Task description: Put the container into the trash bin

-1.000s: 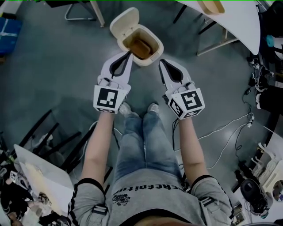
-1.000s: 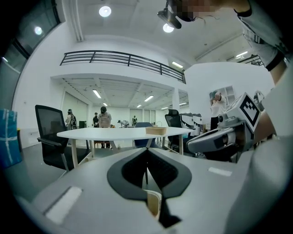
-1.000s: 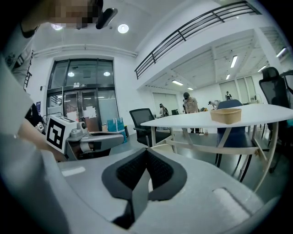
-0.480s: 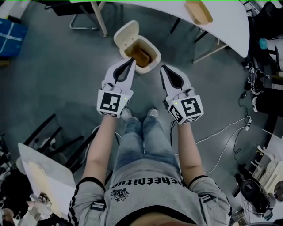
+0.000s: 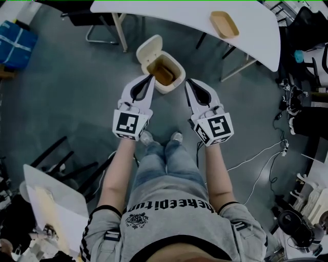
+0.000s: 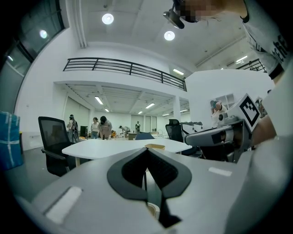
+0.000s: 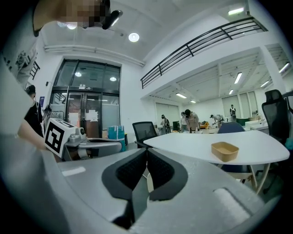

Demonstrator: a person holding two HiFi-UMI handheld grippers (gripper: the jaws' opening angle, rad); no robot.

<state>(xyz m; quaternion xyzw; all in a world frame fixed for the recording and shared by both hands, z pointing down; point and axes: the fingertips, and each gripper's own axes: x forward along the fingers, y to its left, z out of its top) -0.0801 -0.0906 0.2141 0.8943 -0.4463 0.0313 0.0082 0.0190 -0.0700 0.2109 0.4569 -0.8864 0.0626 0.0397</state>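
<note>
Head view: our left gripper (image 5: pixel 149 78) and right gripper (image 5: pixel 188 83) hover either side of the open trash bin (image 5: pixel 167 88) at 12 o'clock. A brown container (image 5: pixel 164 75) lies inside it.

Left gripper view: fingers pressed together, nothing between them.

Right gripper view: fingers pressed together, empty. A second container (image 7: pixel 224 151) sits on the white table (image 7: pixel 192 139) at 3 o'clock.

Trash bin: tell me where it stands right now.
In the head view the trash bin stands open on the floor at top centre, just ahead of the left gripper and right gripper, near the white table.
</note>
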